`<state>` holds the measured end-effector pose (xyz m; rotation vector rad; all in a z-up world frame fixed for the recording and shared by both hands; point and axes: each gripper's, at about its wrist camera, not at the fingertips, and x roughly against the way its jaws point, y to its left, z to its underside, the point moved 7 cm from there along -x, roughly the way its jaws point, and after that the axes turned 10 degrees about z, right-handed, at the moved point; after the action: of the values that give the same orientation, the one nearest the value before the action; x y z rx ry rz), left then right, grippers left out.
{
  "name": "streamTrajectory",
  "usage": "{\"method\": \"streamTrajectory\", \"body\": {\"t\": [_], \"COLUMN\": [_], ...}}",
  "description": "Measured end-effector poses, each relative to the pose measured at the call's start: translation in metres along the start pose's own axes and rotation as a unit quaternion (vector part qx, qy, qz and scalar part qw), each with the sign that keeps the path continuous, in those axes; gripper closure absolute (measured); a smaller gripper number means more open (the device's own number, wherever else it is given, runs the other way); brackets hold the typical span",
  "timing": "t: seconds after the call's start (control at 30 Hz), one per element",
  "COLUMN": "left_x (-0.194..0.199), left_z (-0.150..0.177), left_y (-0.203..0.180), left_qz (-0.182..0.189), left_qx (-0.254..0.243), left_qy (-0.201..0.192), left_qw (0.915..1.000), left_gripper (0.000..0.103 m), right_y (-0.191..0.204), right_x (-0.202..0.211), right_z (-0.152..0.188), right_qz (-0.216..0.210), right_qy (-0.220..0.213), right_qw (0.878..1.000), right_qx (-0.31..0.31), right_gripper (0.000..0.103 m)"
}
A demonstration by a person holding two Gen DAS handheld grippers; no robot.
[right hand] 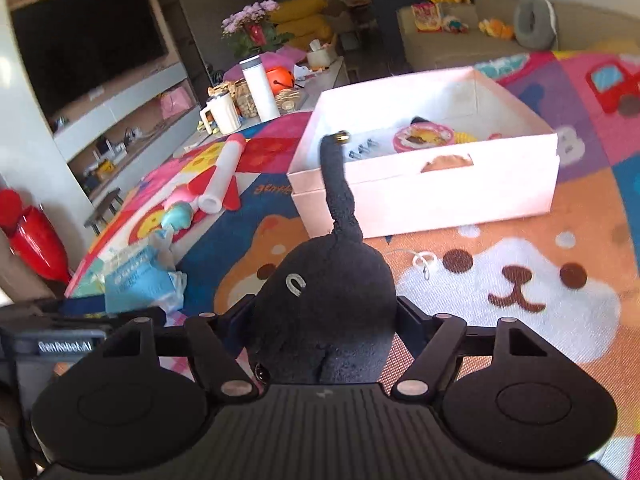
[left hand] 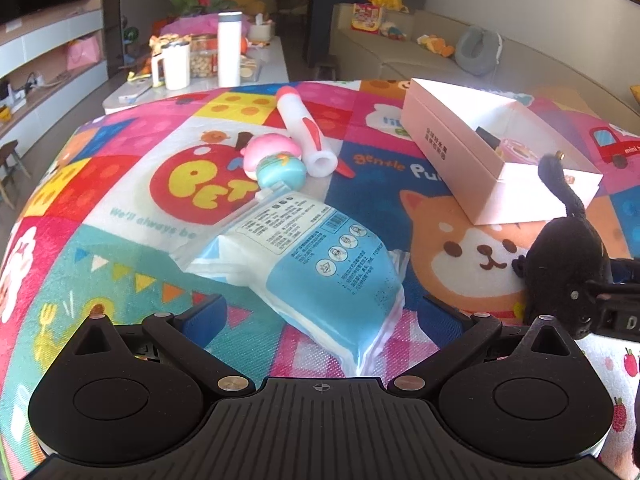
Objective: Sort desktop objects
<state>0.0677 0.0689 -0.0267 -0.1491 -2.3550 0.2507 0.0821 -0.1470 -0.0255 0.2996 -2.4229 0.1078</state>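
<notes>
A black plush cat (right hand: 328, 300) fills the gap between my right gripper's (right hand: 326, 314) fingers, which are shut on its body; its tail stands up toward the open pink-white box (right hand: 440, 192). In the left wrist view the cat (left hand: 560, 264) sits at the right edge, in front of the box (left hand: 452, 148). My left gripper (left hand: 326, 308) is open, low over the mat, and a blue-and-white wipes packet (left hand: 320, 264) lies between its fingers without touching them. Beyond the packet lie a pink-and-teal squishy toy (left hand: 276, 160) and a white rocket-shaped tube (left hand: 304, 128).
A colourful play mat (left hand: 120, 240) covers the surface. The box holds a pink round toy (right hand: 424, 138) and several small items. A small white loop (right hand: 424, 260) lies on the mat. Behind stand a low table with a white bottle (left hand: 229, 50) and a mug (left hand: 176, 66), then a sofa (left hand: 400, 52).
</notes>
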Motion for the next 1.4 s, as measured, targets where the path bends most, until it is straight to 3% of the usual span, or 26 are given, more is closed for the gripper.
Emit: {"method": "streamTrajectory", "body": {"t": [0.1, 0.37, 0.63, 0.73, 0.8, 0.87, 0.93, 1.0, 1.2, 1.4], "left_x": [-0.005, -0.050, -0.062, -0.056, -0.048, -0.041, -0.032, -0.025, -0.011, 0.000], "left_z": [-0.003, -0.020, -0.029, -0.022, -0.013, -0.004, 0.005, 0.013, 0.010, -0.028], "left_y": [-0.004, -0.016, -0.026, -0.033, -0.044, -0.050, -0.056, -0.061, -0.050, -0.025], "left_qz": [0.002, -0.039, -0.032, 0.014, 0.059, 0.078, 0.131, 0.155, 0.104, 0.098], "left_qx": [0.001, -0.047, -0.073, -0.066, -0.080, -0.098, -0.117, -0.131, -0.163, -0.114], "left_qy": [0.004, 0.012, 0.006, 0.020, 0.026, 0.030, 0.031, 0.037, 0.006, -0.060], "left_qw": [1.0000, 0.9981, 0.9968, 0.9975, 0.9947, 0.9917, 0.9840, 0.9786, 0.9811, 0.9869], "left_gripper": [0.000, 0.000, 0.000, 0.000, 0.000, 0.000, 0.000, 0.000, 0.000, 0.000], "right_y": [-0.002, -0.021, -0.025, -0.027, -0.028, -0.029, -0.033, -0.035, -0.036, -0.037], "right_x": [0.001, -0.002, -0.008, -0.009, -0.009, -0.008, -0.008, -0.010, -0.011, -0.017], "right_z": [0.003, 0.014, 0.014, 0.014, 0.014, 0.014, 0.014, 0.014, 0.014, 0.016], "right_qz": [0.061, 0.059, 0.060, 0.062, 0.063, 0.062, 0.064, 0.065, 0.068, 0.067], "right_qy": [-0.027, -0.017, -0.006, -0.001, -0.002, -0.004, -0.003, 0.002, 0.007, 0.025], "right_qw": [0.997, 0.998, 0.998, 0.998, 0.998, 0.998, 0.998, 0.997, 0.997, 0.997], "right_qx": [0.042, 0.012, -0.001, -0.005, -0.008, -0.012, -0.024, -0.032, -0.033, -0.038], "right_gripper": [0.031, 0.025, 0.015, 0.010, 0.007, 0.005, 0.003, 0.003, 0.000, 0.000]}}
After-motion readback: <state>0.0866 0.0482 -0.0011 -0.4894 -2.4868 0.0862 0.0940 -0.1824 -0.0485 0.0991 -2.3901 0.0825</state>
